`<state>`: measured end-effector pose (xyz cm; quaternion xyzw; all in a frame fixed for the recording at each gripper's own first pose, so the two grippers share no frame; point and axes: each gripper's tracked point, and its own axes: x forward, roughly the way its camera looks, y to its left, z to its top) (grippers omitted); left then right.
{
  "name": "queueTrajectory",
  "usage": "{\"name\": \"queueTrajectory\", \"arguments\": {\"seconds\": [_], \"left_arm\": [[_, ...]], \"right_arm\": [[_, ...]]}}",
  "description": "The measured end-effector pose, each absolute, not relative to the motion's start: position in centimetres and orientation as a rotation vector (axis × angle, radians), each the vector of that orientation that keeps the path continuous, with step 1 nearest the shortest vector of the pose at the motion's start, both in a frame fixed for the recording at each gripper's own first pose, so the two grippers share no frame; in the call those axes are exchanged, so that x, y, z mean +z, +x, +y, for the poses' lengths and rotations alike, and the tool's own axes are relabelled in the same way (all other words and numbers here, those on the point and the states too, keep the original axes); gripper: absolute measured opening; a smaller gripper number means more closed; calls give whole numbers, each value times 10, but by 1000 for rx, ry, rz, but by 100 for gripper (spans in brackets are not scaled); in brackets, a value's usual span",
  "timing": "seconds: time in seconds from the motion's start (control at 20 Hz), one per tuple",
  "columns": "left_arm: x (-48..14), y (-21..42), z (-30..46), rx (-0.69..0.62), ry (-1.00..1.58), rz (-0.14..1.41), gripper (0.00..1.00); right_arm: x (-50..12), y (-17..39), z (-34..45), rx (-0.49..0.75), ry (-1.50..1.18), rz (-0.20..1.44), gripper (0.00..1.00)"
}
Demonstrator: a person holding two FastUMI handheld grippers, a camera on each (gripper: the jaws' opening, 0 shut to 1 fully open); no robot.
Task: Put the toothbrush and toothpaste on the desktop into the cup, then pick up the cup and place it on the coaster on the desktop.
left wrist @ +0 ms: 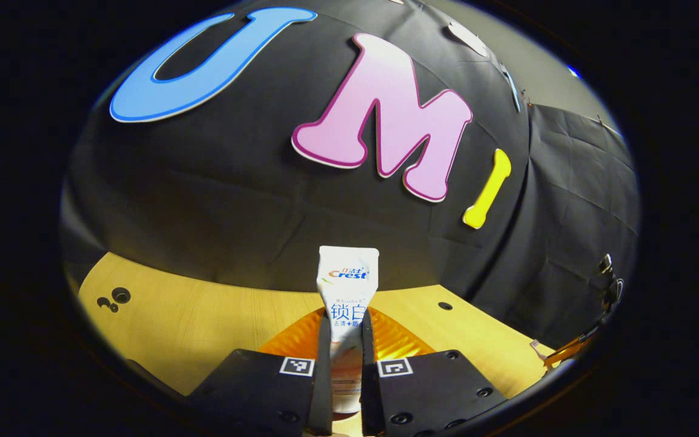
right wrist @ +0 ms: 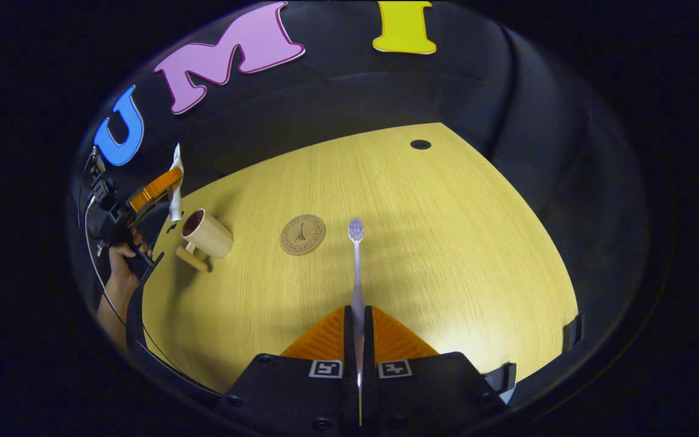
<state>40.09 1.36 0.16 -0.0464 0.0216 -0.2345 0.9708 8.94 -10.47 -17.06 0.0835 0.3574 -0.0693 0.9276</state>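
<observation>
Both items are lifted for dropping in: my left gripper (left wrist: 346, 388) clamps the toothpaste tube (left wrist: 347, 297) above the wooden cup (right wrist: 207, 235); my right gripper (right wrist: 358, 358) pinches the toothbrush (right wrist: 357, 267), right of the cup, beyond the coaster (right wrist: 303, 234).
</observation>
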Motion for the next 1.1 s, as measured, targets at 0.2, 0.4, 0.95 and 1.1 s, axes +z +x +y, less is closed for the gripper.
{"name": "queueTrajectory", "arguments": {"seconds": [0.2, 0.4, 0.95, 1.1], "left_arm": [[-10, 408, 19, -484, -159, 45, 25], [-22, 412, 18, -486, -131, 59, 27], [-45, 366, 31, -442, -29, 98, 98], [-50, 334, 45, -381, -3, 97, 98]], "right_arm": [[-179, 89, -103, -151, 177, 756, 6], [-180, 94, -97, -140, 173, 756, 6], [-164, 107, -73, -56, 107, 702, 6], [-145, 125, -49, -5, 122, 650, 6]]}}
